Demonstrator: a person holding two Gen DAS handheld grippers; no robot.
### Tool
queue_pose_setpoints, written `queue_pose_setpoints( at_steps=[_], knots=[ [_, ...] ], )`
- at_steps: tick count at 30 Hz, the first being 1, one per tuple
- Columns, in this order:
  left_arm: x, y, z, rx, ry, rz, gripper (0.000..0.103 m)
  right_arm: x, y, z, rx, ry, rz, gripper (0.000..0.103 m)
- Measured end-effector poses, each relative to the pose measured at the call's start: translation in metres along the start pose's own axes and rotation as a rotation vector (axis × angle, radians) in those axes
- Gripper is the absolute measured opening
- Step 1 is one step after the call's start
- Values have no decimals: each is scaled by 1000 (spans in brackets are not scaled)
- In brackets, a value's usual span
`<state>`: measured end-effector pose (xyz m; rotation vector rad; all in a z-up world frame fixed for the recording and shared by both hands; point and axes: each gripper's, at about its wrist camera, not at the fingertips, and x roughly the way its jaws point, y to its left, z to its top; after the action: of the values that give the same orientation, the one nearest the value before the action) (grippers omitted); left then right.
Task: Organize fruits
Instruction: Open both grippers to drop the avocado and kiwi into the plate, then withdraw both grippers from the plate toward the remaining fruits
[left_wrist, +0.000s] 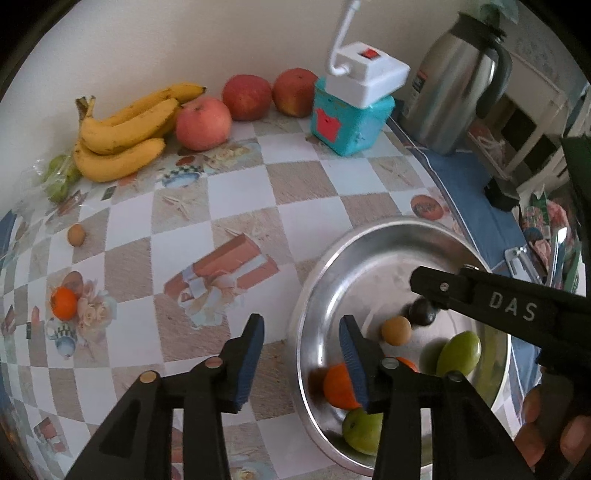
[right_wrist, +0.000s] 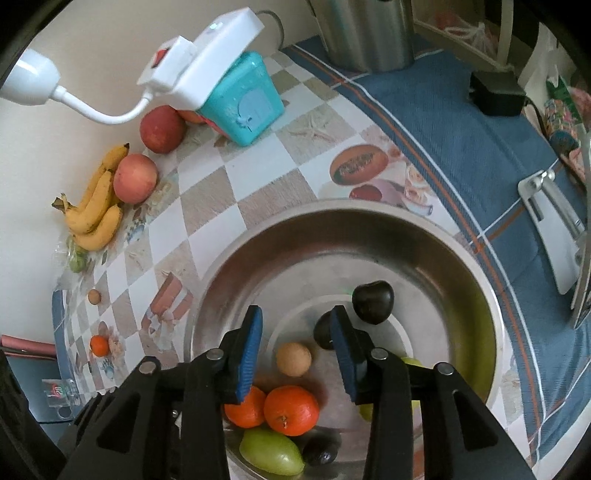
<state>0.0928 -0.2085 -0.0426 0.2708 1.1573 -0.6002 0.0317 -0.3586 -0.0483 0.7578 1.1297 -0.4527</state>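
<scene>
- We log a round metal bowl (right_wrist: 424, 236) near the table's right edge, beside the blue striped border of the checkered tablecloth (left_wrist: 236, 199).
- Inside the bowl we count two small oranges (right_wrist: 291, 410), touching each other; a tan round fruit (right_wrist: 293, 359) at the middle; two dark plums (right_wrist: 372, 302); and green fruits (right_wrist: 271, 452) toward the near wall.
- Left gripper (left_wrist: 301, 363): we find its fingers spread, nothing between the blue pads; one finger (left_wrist: 251, 362) hangs over the tablecloth, the other over the bowl's near rim, in front of an orange.
- Right gripper (right_wrist: 295, 350): we find its fingers parted over the bowl's middle, pads pressing on nothing; the tan fruit lies below the gap, apart from both pads.
- A hand (left_wrist: 554, 432) shows at the left view's lower right corner, gripping the right tool's handle.
- Still on the table, along the back wall: a bunch of bananas (left_wrist: 122, 136), three red apples (left_wrist: 203, 123), and a bag of green fruit (left_wrist: 59, 177) at the far left corner.
- Loose toward the table's left edge: one small tan fruit (left_wrist: 76, 235) and one small orange (left_wrist: 64, 303), well apart from the bowl.
- Also at the back: a teal box (left_wrist: 347, 122) carrying a white switch unit (left_wrist: 369, 74), and a steel jug (left_wrist: 458, 81) on the blue border.
</scene>
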Motion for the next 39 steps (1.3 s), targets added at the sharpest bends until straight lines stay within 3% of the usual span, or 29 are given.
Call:
queue_pose_setpoints(
  at_steps=[12,22,29,32,39],
  knots=[
    [-7,69,6,-194,19,63,53,5,9,-2,-48,28,-62,42],
    [-25,133,4,-353,-13,118,53,1,49,-10,-162,25,-59,42],
    [-39,155,2,-404,-40,142,56,0,74,-16,-248,17,-78,43],
    [-42,159,1,-415,-44,143,56,-2,79,-18,-266,11,-74,55],
    [-43,162,1,-421,-44,142,57,-3,82,-18,-279,4,-88,55]
  ],
)
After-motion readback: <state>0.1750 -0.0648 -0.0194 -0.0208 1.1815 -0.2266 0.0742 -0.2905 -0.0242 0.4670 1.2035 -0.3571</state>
